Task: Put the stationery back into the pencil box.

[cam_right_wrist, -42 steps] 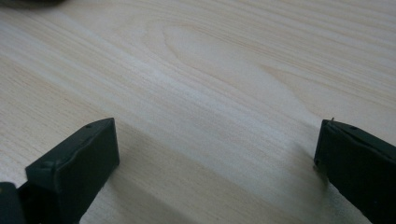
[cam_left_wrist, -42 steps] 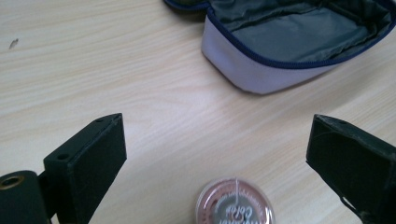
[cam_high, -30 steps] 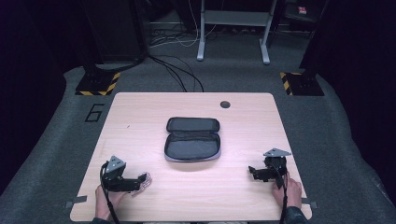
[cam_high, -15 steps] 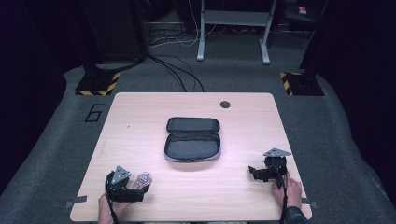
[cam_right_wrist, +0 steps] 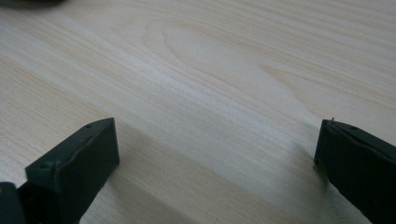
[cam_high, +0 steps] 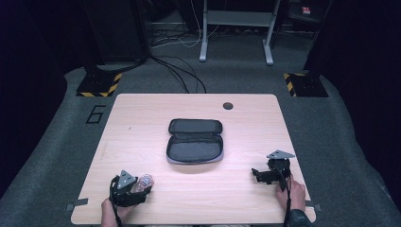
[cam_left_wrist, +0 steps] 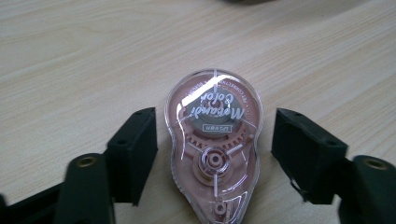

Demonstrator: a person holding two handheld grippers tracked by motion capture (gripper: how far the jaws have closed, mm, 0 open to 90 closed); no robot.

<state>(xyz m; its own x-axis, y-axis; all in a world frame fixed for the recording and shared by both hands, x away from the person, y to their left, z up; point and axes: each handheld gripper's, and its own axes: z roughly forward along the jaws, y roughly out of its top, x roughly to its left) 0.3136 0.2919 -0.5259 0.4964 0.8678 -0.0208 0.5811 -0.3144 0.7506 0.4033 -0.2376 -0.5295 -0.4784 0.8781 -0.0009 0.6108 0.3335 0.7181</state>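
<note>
Tape dispenser: clear, teardrop-shaped shell over a pink body, lying flat on the table near the front left corner. Printed across the broad end in white script, upside down in the left gripper view, "Morandi Color" (reading uncertain), with a small boxed label beneath, too fine to read. Long axis running straight along the left gripper, broad round end pointing away from it, narrow tip toward the hand.

Left gripper low over the table, held by the left hand at the front edge, jaws flanking the dispenser on both sides. Jaws just been closing in, dispenser between them, a thin gap showing on each side, so not yet clamped.

Right gripper near the front right corner, right hand behind it, pointing left across the table in the high view. Jaws spread wide, bare wood between.

Open dark case at the table's centre, well apart from both grippers. A "6" marked on the floor left of the table.
</note>
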